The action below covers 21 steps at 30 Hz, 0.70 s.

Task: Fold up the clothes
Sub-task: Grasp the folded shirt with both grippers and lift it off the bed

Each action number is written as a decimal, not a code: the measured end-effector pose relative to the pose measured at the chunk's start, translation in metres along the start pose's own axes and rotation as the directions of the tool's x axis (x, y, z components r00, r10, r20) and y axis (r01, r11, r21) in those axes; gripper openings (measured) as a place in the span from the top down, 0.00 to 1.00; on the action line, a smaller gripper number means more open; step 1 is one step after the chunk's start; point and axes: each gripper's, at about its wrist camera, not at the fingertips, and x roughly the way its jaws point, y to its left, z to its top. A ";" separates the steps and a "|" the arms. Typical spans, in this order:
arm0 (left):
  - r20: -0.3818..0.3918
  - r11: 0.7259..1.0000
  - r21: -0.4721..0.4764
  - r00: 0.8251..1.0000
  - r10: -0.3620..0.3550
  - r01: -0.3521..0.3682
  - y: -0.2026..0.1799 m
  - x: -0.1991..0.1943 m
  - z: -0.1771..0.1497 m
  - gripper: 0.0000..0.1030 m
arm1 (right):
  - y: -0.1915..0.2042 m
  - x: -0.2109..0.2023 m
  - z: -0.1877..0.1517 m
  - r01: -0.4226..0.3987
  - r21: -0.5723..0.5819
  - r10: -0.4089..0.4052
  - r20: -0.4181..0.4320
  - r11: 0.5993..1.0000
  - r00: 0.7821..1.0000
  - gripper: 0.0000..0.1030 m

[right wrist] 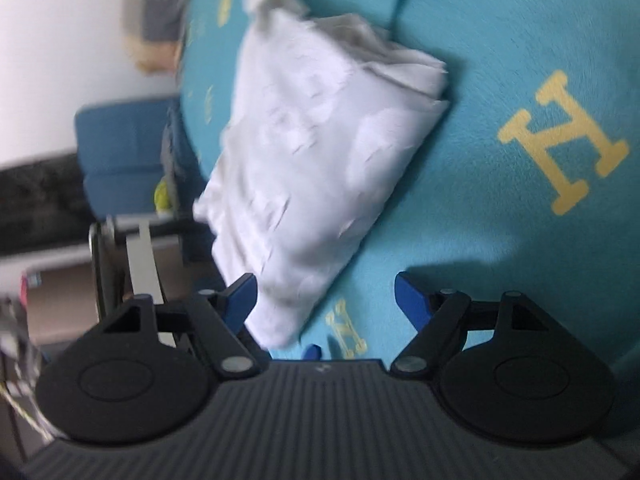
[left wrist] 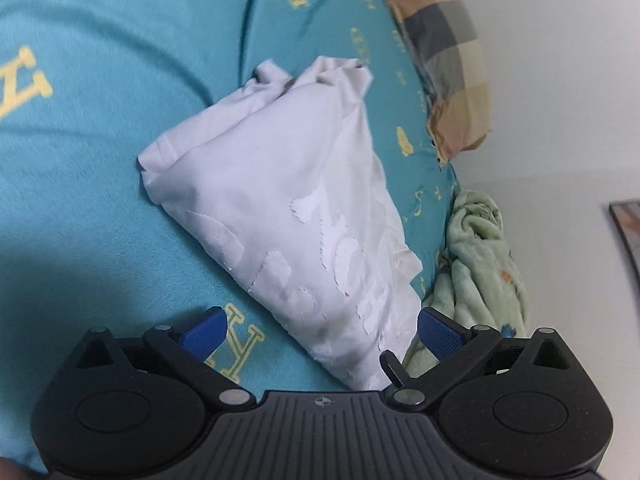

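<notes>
A white garment [left wrist: 288,208] lies folded into a rough bundle on the teal bedspread [left wrist: 88,140], its worn white print facing up. My left gripper [left wrist: 320,330] hovers just over the bundle's near corner with its blue pads [left wrist: 438,332] spread wide and nothing pinched. In the right wrist view the same white garment [right wrist: 316,152] looks blurred by motion. My right gripper [right wrist: 326,300] stands open over its near corner, which sits beside the left blue pad [right wrist: 242,300] without being pressed.
A checked pillow [left wrist: 448,64] lies at the head of the bed by the white wall. A pale green blanket [left wrist: 476,264] is bunched at the bed's edge. A blue seat [right wrist: 124,156] and a folding stand [right wrist: 132,260] are beside the bed.
</notes>
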 end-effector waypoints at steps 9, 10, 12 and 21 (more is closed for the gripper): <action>0.051 0.974 -0.202 0.994 -0.097 0.106 0.023 0.028 0.028 0.03 | -0.012 0.001 0.008 -0.134 0.185 0.096 0.201 0.974 0.975 0.26; 0.059 0.968 -0.222 0.992 -0.108 0.119 0.026 0.029 0.030 0.05 | -0.012 0.001 0.009 -0.141 0.187 0.100 0.209 0.972 0.973 0.26; 0.070 0.958 -0.252 0.990 -0.122 0.136 0.030 0.030 0.033 0.08 | -0.012 0.000 0.009 -0.149 0.177 0.108 0.223 0.973 0.969 0.26; 0.065 0.948 -0.285 0.989 -0.132 0.145 0.032 0.030 0.034 0.54 | -0.008 -0.010 0.007 -0.139 0.080 0.113 0.268 0.987 0.957 0.61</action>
